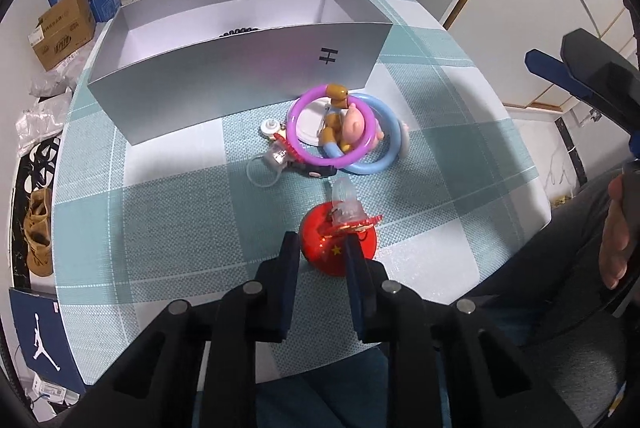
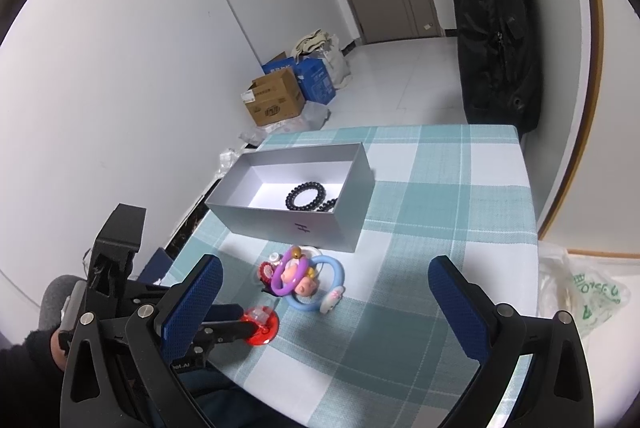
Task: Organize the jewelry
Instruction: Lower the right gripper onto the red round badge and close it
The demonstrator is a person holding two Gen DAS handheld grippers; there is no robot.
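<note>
A red round charm (image 1: 320,240) with a yellow star and a clear plastic piece on top lies on the checked cloth near the front edge. My left gripper (image 1: 322,244) points steeply down at it, its two dark fingers closed narrowly on the charm (image 2: 267,328). Beyond it lies a small pile: a purple ring (image 1: 304,147), a blue ring (image 1: 386,151), a pink pig figure (image 1: 356,125) and a clear keyring (image 1: 276,157). My right gripper (image 2: 326,264) hovers over the table's front, wide open and holding nothing.
An open silver box (image 2: 288,224) stands behind the pile, with black bead bracelets (image 2: 306,197) inside at its right end. The table (image 2: 460,195) carries a teal checked cloth. A person's hand (image 1: 616,228) is at the right. Cardboard boxes (image 2: 276,99) sit on the floor.
</note>
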